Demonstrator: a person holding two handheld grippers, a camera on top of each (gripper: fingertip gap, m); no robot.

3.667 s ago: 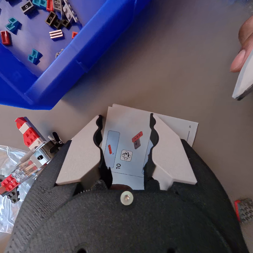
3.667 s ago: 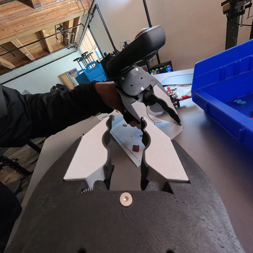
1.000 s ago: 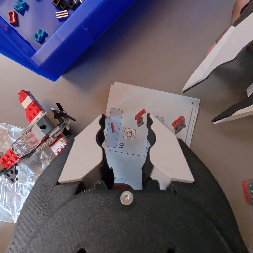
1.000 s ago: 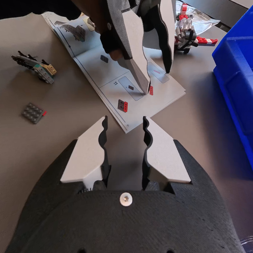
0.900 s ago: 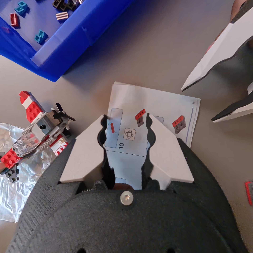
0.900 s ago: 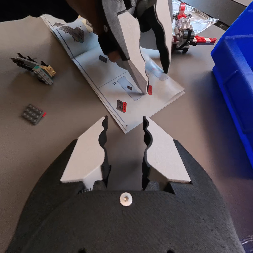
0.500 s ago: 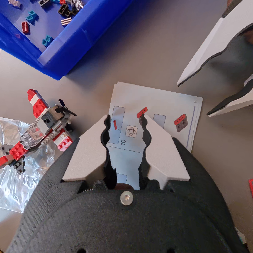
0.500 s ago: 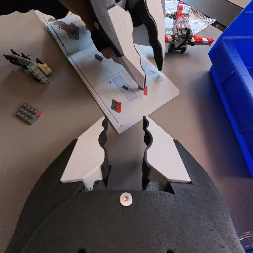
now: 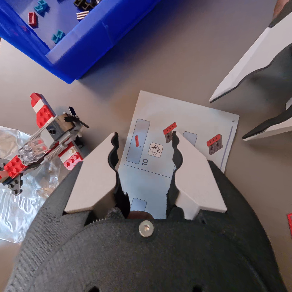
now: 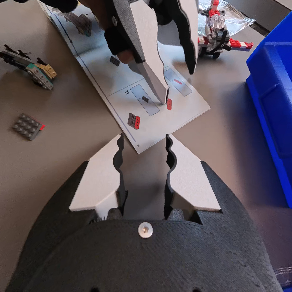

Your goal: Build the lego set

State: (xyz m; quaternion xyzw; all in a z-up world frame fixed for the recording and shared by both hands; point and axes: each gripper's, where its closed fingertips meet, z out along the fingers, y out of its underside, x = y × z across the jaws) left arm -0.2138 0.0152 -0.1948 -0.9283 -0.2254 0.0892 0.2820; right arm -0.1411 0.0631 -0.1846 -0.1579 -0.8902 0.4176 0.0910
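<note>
Lego pieces lie scattered over a grey table [image 10: 221,142], and both grippers stand above it with nothing between their fingers. The left gripper [image 9: 144,137] has its jaws apart over the open instruction booklet [image 9: 181,110]; in the right wrist view one of its fingertips [image 10: 162,99] comes down onto the page while the other hangs above the paper. The right gripper [image 10: 144,136] also has its jaws apart, its tips just short of the booklet's near corner and above bare table.

From the left gripper, a small red and white plane model [image 9: 47,139] sits at nine o'clock, just beside the booklet, with a black propeller on its nose, grey springy tubes along its body and a clear block on top. It rests partly on a crinkled clear plastic bag [image 9: 15,213] at eight o'clock. A blue bin [image 9: 88,52] stands at eleven o'clock, well apart from the page, holding loose red, teal and black bricks.

From the right gripper, a flat grey studded plate [image 10: 26,126] with a red edge lies at ten o'clock, on the table, apart from the booklet. Farther off in the same direction is a long dark part-built piece [image 10: 31,68] with teal, grey and tan bricks at one end. The plane sits at one o'clock and the bin's wall fills the three o'clock side.
</note>
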